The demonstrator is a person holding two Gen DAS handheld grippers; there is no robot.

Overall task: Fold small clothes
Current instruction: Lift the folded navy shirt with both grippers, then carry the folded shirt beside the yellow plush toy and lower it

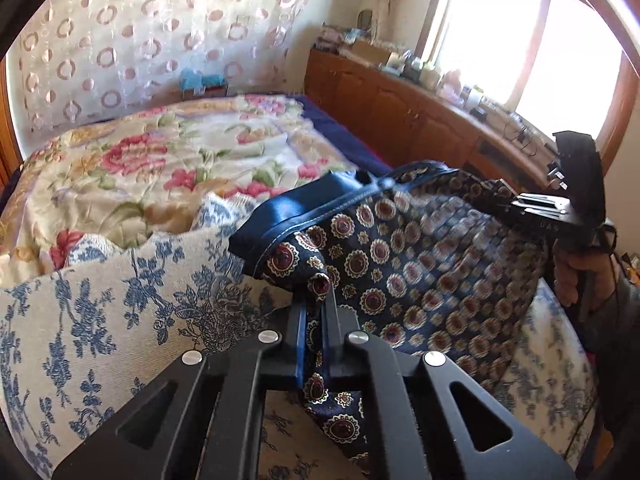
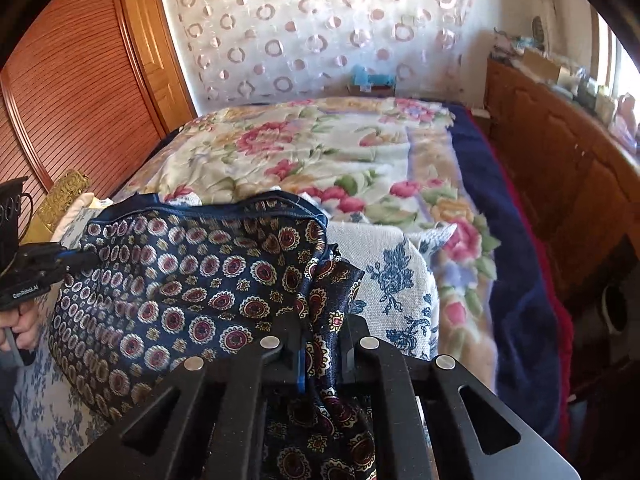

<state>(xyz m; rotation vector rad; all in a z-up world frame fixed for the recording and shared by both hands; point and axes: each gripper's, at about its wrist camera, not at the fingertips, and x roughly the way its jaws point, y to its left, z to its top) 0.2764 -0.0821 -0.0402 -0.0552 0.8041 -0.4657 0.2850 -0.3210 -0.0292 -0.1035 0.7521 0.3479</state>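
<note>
A small navy garment (image 1: 420, 264) printed with red and cream medallions, trimmed with a blue satin band (image 1: 296, 212), hangs stretched between both grippers above a blue-flowered cloth. My left gripper (image 1: 316, 308) is shut on one bunched corner of it. The other gripper shows at the right of the left wrist view, a hand below it. In the right wrist view the same garment (image 2: 192, 280) spreads to the left, and my right gripper (image 2: 320, 344) is shut on its near corner. The left gripper (image 2: 80, 258) grips the far corner there.
A white cloth with blue flowers (image 1: 100, 320) covers the near bed. Behind it lies a floral quilt (image 2: 320, 152) over a dark blue blanket (image 2: 516, 280). Wooden cabinets (image 1: 400, 108) with clutter run along the right under a window; slatted wooden doors (image 2: 68, 100) stand left.
</note>
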